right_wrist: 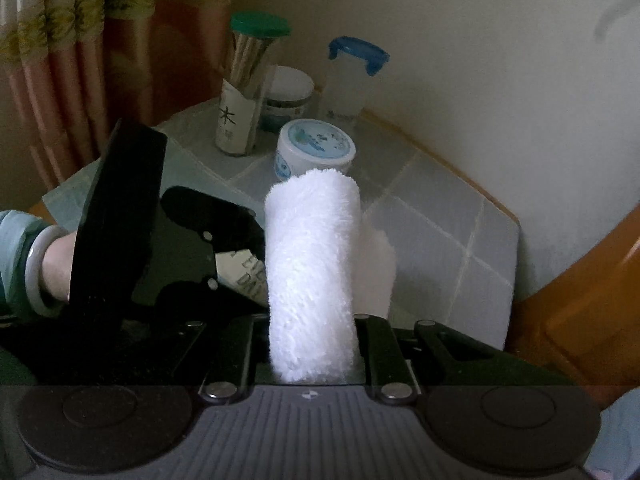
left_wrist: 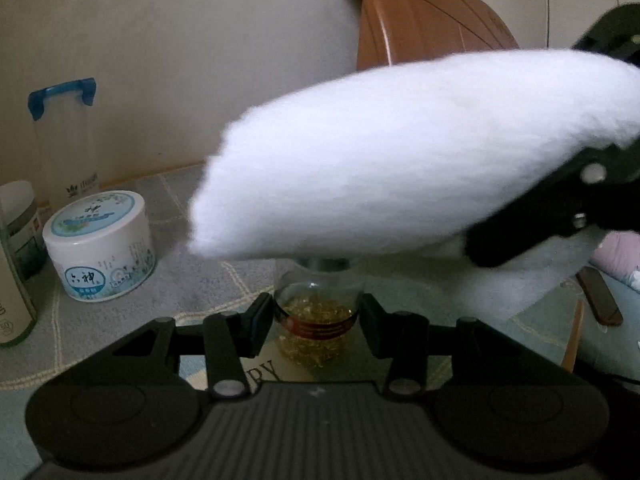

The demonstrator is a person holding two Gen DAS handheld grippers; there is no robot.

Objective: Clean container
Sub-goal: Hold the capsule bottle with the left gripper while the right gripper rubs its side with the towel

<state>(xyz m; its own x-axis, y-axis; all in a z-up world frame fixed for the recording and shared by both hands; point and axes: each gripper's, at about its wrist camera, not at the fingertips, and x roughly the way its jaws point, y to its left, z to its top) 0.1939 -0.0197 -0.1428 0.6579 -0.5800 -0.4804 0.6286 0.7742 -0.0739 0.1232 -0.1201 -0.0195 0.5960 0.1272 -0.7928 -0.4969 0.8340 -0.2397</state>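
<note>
While my left claw (left_wrist: 318, 320) is pinching the small glass jar (left_wrist: 316, 316) by its sides, my right claw (right_wrist: 314, 344) is clamping a folded white fluffy cloth (right_wrist: 310, 272) between its fingers. The jar is sitting low and centre in my left view, on the grey checked tablecloth (left_wrist: 168, 280), with golden flakes showing through the glass and a dark red band of label around it. I'm seeing its metal cap just under the cloth (left_wrist: 400, 152), which is hanging right above it and filling the middle of that view; whether cloth and cap are touching, I cannot tell. My right claw (left_wrist: 560, 216) is coming in from the right edge there, black and a bit blurred.

From the right view, the cloth is standing up as a thick roll out of my fingers, hiding the jar. My left claw (right_wrist: 224, 248) is sitting just left of it, with a wrist (right_wrist: 56, 268) wearing a pale bangle and a light green sleeve behind it. Farther back on the table, I'm spotting a round white tub (right_wrist: 316, 152), a green-lidded tube of sticks (right_wrist: 250, 80) and a clear canister with a blue lid (right_wrist: 352, 80).
</note>
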